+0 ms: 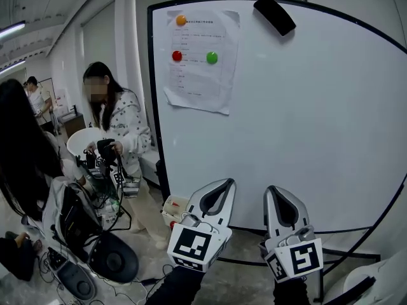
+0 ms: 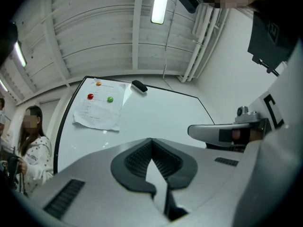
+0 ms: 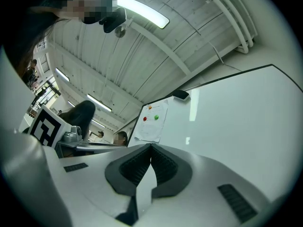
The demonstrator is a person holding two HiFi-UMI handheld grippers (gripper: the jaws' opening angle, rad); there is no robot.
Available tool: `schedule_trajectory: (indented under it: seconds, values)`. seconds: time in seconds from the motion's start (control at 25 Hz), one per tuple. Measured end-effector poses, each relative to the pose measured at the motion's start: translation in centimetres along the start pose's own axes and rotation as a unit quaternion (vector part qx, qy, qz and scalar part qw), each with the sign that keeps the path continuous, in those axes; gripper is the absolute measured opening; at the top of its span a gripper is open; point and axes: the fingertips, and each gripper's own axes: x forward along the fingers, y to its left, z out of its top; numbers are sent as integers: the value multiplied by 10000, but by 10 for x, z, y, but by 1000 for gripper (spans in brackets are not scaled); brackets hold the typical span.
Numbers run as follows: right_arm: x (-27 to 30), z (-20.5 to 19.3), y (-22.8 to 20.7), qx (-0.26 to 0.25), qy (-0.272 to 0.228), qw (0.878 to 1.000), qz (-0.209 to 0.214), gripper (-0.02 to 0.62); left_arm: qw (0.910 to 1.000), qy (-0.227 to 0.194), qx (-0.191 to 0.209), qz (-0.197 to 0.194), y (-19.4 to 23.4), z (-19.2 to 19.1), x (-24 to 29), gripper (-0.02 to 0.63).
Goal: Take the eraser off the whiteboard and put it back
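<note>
The black eraser [image 1: 275,15] sticks tilted near the top edge of the whiteboard [image 1: 305,119]. It also shows as a small dark bar in the left gripper view [image 2: 139,86] and the right gripper view [image 3: 180,95]. Both grippers are held low in front of the board, pointing up at it, well below the eraser. My left gripper [image 1: 226,183] [image 2: 151,140] is shut, tips touching, nothing between them. To its right, my right gripper [image 1: 273,189] [image 3: 151,145] is likewise shut and holds nothing.
A printed sheet [image 1: 200,62] hangs on the board's upper left under orange, red and green magnets. A person in a white patterned top [image 1: 121,122] stands left of the board beside a stand with gear and cables [image 1: 95,176]. A small box [image 1: 173,210] lies by the board's foot.
</note>
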Motion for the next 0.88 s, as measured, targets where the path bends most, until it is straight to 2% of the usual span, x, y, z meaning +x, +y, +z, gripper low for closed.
schedule_trajectory:
  seconds: [0.32,0.64,0.88]
  values:
    - [22,4,-4,-158,-76,9997,-181,8,9992,-197,116,-320,10,12,23,6]
    - [52,22,-31,-542,-300,9979,-195,8,9984,-459,238,-212,29,26,64,6]
    - [75,27,-57,-759,-442,9961,-26,8,9964,-645,532,-140,29,41,98,6]
